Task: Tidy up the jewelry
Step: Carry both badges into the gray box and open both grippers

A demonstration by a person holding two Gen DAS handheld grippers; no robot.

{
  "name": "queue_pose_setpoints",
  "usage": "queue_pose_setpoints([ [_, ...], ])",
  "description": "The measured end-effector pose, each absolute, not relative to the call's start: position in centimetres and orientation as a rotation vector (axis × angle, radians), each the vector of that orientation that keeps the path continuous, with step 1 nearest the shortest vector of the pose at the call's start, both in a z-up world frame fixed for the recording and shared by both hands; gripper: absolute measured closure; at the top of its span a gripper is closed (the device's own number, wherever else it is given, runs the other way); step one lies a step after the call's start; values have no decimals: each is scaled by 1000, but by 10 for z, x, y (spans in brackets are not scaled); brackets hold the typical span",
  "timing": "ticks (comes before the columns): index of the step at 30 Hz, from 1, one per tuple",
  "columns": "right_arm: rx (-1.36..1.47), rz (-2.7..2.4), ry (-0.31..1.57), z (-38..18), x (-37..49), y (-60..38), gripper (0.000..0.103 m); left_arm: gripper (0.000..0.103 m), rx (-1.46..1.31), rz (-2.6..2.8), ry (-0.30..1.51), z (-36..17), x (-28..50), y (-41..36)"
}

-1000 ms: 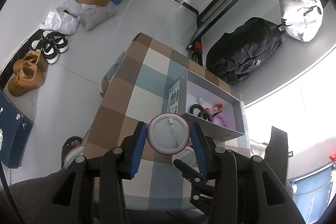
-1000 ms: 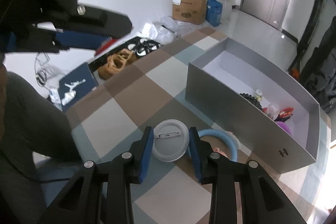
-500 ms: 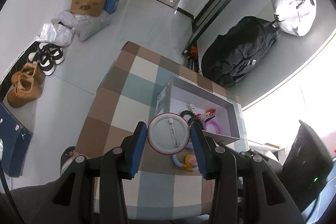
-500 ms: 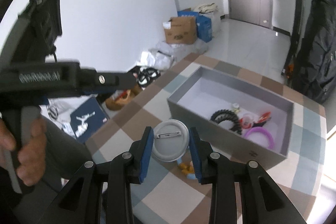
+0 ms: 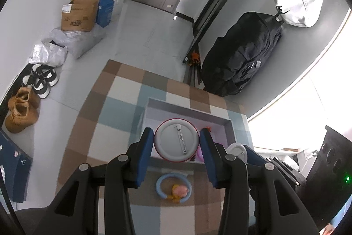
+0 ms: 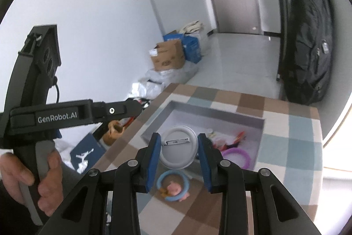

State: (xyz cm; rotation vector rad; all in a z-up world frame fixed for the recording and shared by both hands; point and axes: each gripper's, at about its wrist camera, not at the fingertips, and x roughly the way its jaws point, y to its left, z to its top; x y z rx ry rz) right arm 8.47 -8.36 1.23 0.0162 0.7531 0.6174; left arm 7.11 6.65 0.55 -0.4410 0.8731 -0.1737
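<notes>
Carrying two pin badges at once, we have both grippers raised above the checked tablecloth (image 5: 114, 107) and lined up over the open grey box (image 5: 189, 111). The left gripper (image 5: 176, 143) has its blue pads closed against the rim of a red-edged pin badge (image 5: 176, 140), back side and clasp facing the camera. The right gripper (image 6: 178, 150) grips a plain white pin badge (image 6: 178, 147) the same way, jaws narrowed to the badge's width. We judge the step in hand to be the carry to the box, with the drop not yet made.

Next we would lower each badge over a bare part of the box floor, clear of the purple ring (image 6: 236, 156) and the dark and red pieces beside it, then ease the jaws apart. Both tools crowd the same opening, so going one at a time looks safer. A blue ring with a pink charm (image 5: 173, 187) lies on the cloth just in front of the box, waiting to be sorted.

Compared with a second ago, both cameras sit much higher and look more steeply down. The right badge, then low over the cloth, now hangs above the box interior, and the left badge has moved from short of the box's near wall to over its opening.
</notes>
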Motion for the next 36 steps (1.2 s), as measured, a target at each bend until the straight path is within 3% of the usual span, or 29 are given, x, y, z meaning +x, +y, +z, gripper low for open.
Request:
queue_pose_setpoints([
  [36,201,514,893,-15,146,-120,69,65,-451,-233,1008,-27,125,29],
])
